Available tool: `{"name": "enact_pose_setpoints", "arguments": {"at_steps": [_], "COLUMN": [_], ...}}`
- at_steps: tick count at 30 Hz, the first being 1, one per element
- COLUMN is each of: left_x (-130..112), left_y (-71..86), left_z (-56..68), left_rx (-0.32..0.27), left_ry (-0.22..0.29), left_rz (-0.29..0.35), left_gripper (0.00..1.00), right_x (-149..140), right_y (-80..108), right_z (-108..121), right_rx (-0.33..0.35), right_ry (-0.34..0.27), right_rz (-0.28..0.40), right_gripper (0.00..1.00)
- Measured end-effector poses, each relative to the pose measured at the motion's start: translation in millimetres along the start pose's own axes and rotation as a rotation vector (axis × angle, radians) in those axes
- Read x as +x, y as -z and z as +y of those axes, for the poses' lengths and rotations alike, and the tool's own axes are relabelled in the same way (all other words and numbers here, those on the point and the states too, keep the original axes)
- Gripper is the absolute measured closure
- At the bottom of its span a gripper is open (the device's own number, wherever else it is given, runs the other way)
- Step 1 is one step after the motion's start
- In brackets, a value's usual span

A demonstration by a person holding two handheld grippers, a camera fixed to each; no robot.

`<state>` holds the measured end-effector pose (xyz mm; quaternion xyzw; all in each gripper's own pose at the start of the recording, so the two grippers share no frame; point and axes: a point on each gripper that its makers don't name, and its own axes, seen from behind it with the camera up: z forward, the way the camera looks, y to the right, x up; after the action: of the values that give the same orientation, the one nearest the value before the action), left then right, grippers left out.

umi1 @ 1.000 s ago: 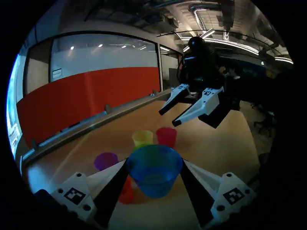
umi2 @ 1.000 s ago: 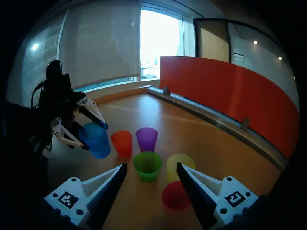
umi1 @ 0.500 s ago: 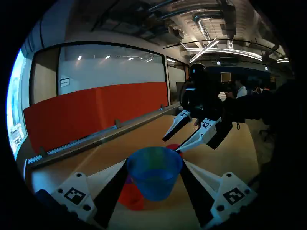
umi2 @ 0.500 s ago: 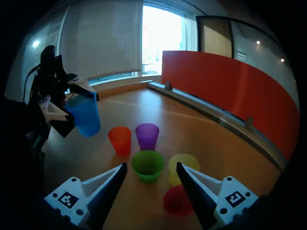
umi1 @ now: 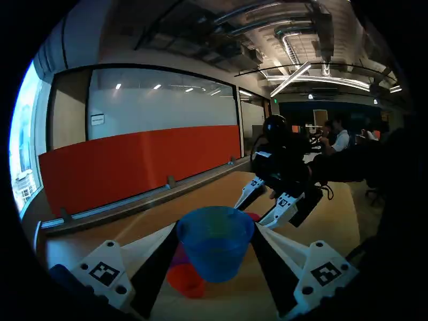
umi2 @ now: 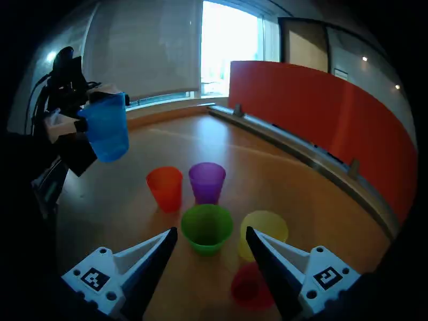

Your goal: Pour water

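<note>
Left gripper view: close behind the blue cup, facing the right gripper across the table.
Right gripper view: above the green cup, tilted down, facing the window.
Shared: blue cup, table.

There are six cups, one of each colour. One blue cup is gripped between the two fingers of the left claw, up off the bench. The other five stand on that single bench around the tips of the right claw. One green cup stands between its two spread fingers. One orange cup and one purple cup stand just beyond it. One yellow cup is by its right finger, and one red cup is nearest, partly behind that finger. There are two claws, each with two fingers and two square black-and-white tags, one per finger.
</note>
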<state>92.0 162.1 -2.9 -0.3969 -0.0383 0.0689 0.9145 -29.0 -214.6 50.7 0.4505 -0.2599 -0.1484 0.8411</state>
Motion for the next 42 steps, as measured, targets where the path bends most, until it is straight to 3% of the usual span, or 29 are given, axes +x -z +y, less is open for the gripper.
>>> {"name": "enact_pose_setpoints", "arguments": {"at_steps": [14, 42], "left_x": [0, -12], "left_y": [6.5, 7.6], "left_z": [-11.2, -17.5], "left_rx": [0.026, 0.033], "left_ry": [0.013, 0.023], "left_rz": [-0.007, -0.026], "left_gripper": [0.11, 0.11], "right_x": [-18, -22], "right_y": [-16.2, -45.1], "right_z": [0, -5], "right_rx": [0.012, 0.031], "right_ry": [0.000, 0.040], "right_rz": [-0.048, -0.084], "right_gripper": [0.01, 0.01]}}
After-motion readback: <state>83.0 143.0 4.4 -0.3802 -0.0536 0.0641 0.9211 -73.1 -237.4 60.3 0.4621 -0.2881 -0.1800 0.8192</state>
